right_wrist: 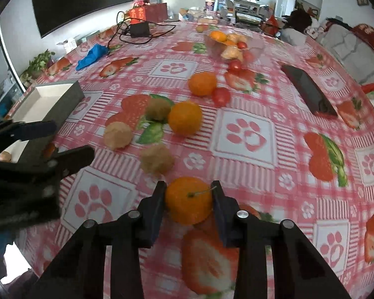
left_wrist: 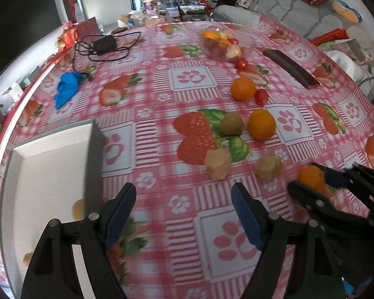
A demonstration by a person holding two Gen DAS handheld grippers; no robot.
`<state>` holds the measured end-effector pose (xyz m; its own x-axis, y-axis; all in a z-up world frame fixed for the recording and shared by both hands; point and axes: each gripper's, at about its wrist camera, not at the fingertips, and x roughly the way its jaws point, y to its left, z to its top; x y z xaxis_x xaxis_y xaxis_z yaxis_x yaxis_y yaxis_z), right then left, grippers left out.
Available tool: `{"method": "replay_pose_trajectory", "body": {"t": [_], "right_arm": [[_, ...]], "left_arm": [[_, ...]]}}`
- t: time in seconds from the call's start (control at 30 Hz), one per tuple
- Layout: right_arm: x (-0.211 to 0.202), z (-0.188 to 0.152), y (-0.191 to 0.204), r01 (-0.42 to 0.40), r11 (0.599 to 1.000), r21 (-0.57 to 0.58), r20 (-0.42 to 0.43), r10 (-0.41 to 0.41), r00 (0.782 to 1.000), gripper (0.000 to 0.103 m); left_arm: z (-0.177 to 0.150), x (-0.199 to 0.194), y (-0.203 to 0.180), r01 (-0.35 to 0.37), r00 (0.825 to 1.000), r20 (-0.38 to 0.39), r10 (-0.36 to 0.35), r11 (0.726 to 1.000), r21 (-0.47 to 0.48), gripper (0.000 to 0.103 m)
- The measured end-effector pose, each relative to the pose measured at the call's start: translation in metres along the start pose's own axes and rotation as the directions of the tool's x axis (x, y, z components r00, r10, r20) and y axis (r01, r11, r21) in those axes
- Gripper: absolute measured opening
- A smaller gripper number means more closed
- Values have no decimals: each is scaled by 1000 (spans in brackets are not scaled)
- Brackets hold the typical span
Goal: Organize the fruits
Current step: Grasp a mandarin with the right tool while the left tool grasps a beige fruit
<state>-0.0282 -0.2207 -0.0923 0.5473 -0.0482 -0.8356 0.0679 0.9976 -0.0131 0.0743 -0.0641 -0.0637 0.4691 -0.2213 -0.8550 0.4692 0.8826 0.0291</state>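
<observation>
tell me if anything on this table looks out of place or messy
Yes. Fruit lies loose on the pink checked tablecloth rather than in the clear glass bowl: oranges, small red tomatoes and papery husked berries. A tangled black power adapter cable and a crumpled blue cloth also lie among them.

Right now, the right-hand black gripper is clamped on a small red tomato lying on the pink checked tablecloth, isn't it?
Not a tomato. The right gripper is closed on a round orange fruit with a thin stalk, lying on the pink checked tablecloth. The right wrist view shows both pads against its sides.
</observation>
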Motion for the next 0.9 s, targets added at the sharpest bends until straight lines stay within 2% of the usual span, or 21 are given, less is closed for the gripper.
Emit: {"method": "replay_pose_trajectory", "body": {"t": [0.23,0.37,0.4,0.47,0.5,0.53,0.7,0.9], "right_arm": [[-20,-22,-41,-6,993,119,-9,7,1000,38],[-29,-32,-54,3,988,156,-5,-2,1000,38],[-31,-34,-56,4,987,162,-4,-3,1000,38],[-34,-36,-60,5,984,179,1,-5,1000,38],[-35,-37,-61,5,983,186,4,-5,1000,38],[-37,-39,-62,4,981,195,7,-5,1000,38],[-46,-46,-65,-7,974,226,25,2,1000,38],[-55,-56,-74,-16,958,285,44,4,999,38]], "left_arm": [[12,27,-23,-14,999,-30,15,999,28,81],[17,32,-24,6,1000,-28,-7,1000,-15,77],[17,31,-23,13,1000,-25,-14,1000,-24,70],[18,30,-25,16,1000,-17,-16,1000,-16,50],[19,29,-26,24,1000,-17,-24,1000,-6,31],[19,28,-28,25,999,-22,-25,1000,7,25],[12,20,-31,34,999,-39,-33,999,14,25],[8,-8,-29,59,998,-18,-59,998,13,25]]}}
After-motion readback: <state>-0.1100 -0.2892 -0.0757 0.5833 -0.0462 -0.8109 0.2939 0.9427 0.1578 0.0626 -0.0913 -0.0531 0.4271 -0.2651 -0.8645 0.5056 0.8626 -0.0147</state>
